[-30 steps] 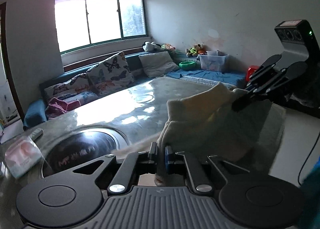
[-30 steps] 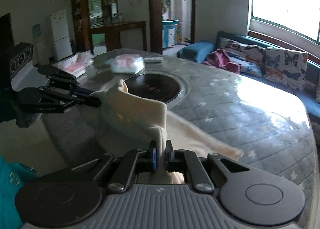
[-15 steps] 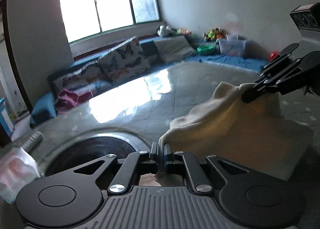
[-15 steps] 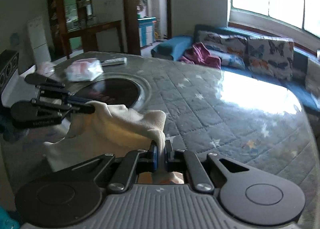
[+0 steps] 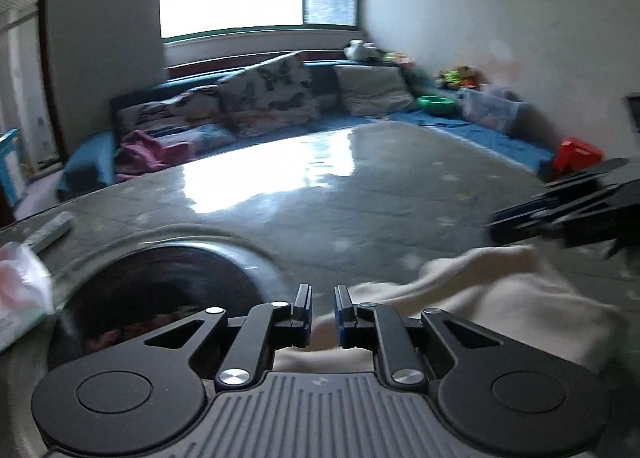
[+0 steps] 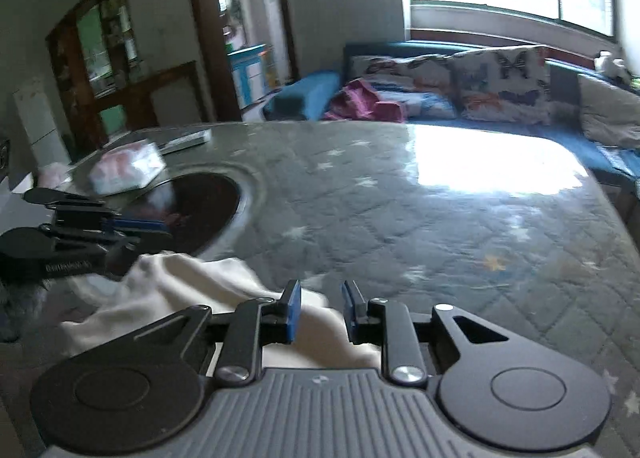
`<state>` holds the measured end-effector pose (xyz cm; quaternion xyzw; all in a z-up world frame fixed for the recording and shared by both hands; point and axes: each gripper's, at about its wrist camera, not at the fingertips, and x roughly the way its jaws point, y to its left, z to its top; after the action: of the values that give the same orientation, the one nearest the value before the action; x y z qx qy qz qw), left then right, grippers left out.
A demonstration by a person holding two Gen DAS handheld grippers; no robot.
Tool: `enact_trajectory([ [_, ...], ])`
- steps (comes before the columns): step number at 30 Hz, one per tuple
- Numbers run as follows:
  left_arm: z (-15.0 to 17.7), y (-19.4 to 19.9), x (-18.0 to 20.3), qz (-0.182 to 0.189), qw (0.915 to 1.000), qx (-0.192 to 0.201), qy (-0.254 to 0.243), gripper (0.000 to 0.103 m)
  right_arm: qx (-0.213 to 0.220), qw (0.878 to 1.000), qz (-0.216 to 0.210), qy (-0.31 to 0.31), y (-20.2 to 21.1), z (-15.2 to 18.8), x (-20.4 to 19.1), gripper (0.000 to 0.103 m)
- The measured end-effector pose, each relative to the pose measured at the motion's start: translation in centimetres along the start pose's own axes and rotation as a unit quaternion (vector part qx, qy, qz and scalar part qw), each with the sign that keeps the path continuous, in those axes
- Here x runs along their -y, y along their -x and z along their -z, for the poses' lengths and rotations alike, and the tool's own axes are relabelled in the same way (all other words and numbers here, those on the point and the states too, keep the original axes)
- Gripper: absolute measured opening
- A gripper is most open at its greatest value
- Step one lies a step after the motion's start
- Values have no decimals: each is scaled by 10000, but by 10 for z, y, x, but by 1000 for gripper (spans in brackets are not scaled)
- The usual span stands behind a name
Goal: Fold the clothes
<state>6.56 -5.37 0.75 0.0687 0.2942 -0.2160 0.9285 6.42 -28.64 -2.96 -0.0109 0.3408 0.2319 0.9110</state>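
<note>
My left gripper (image 5: 322,310) stood spread, its blue-padded fingers (image 5: 343,312) apart and holding nothing, with the cream garment (image 5: 492,298) lying crumpled on the surface (image 5: 360,210) just at 3 o'clock of it and partly under its frame. In the right wrist view my right gripper (image 6: 318,308) was likewise spread and empty, the same cream garment (image 6: 192,278) heaped below and toward 9 o'clock of its fingers (image 6: 294,308). Each gripper showed in the other's view, blurred: the right gripper (image 5: 560,214) at 3 o'clock above the cloth, the left gripper (image 6: 100,226) at 9 o'clock beside it. A dark round inset (image 6: 196,210) lay in the surface beyond the garment, and a plastic-wrapped packet (image 6: 128,170) sat at 11 o'clock. A sofa with butterfly cushions (image 5: 264,98) ran under the window.
</note>
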Motion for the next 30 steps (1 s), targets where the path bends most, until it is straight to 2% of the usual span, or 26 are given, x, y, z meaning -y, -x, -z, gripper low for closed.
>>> enact_trajectory([
  [5, -4, -17, 17, 234, 9995, -195, 1, 14, -159, 9999, 8, -12, -22, 3, -8, 21],
  [9, -3, -37, 15, 195, 9987, -447, 137, 14, -287, 9996, 14, -21, -39, 5, -14, 21],
  [13, -1, -47, 11, 97, 9986, -497, 175, 14, -391, 9992, 22, -21, -54, 7, -20, 22],
  [17, -2, -47, 10, 101, 9984, -518, 194, 14, -321, 9995, 46, 25, -49, 4, -17, 22],
  [24, -4, -48, 13, 68, 9985, -517, 180, 14, -92, 9998, 85, 148, -3, 16, -18, 22],
  [29, -5, -48, 15, 25, 9985, -522, 178, 15, -167, 9988, 440, -96, 2, 35, -3, 21],
  [30, -5, -48, 14, 4, 9985, -518, 179, 18, -152, 9985, 480, -195, 3, 37, 2, 19],
])
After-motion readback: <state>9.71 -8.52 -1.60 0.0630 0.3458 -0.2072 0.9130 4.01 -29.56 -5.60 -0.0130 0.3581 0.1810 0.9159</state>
